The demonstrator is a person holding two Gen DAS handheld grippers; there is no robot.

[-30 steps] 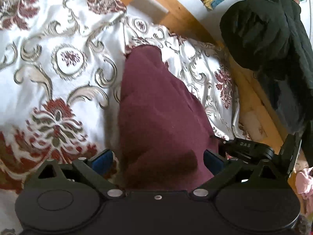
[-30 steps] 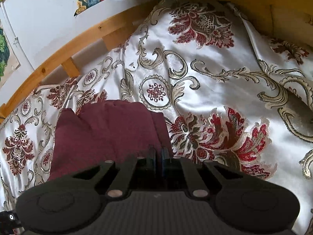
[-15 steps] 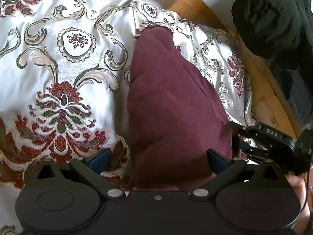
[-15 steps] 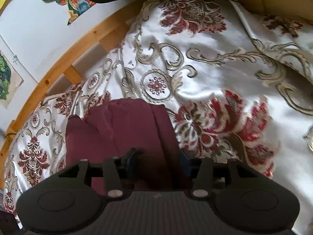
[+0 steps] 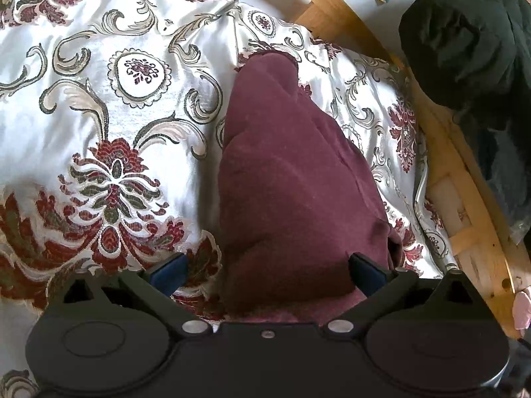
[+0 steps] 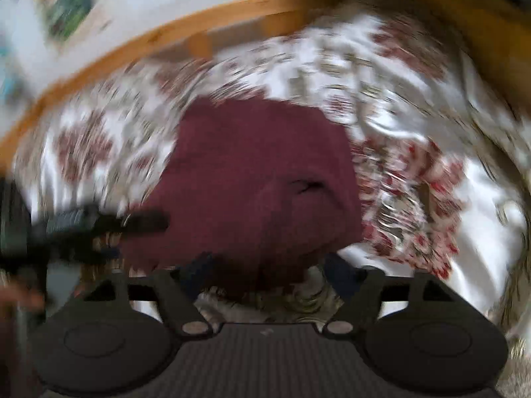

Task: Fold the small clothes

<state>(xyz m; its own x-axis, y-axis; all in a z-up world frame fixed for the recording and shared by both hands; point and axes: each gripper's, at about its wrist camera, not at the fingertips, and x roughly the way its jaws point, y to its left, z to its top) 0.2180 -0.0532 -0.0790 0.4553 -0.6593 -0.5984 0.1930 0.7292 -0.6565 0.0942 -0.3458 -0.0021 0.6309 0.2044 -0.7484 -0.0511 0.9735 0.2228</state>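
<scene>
A folded maroon garment [image 5: 292, 179] lies on the patterned bedspread [image 5: 99, 106]. My left gripper [image 5: 265, 272] is open, its blue-padded fingers spread on either side of the garment's near end, holding nothing. In the blurred right wrist view the same garment [image 6: 265, 172] lies in front of my right gripper [image 6: 268, 272], which is open with its jaws apart at the garment's near edge. The left gripper's dark body [image 6: 83, 229] shows at the left of that view.
A wooden bed frame [image 5: 458, 179] curves along the right and far side. A black garment [image 5: 471, 43] hangs over it at upper right. A pink cloth [image 5: 522, 308] sits at the right edge. A white wall with colourful pictures [image 6: 66, 3] is behind.
My right gripper opened from shut, let go of the garment and pulled back fast, blurring its view. My left gripper stayed open and drew back slightly; the garment now lies flat.
</scene>
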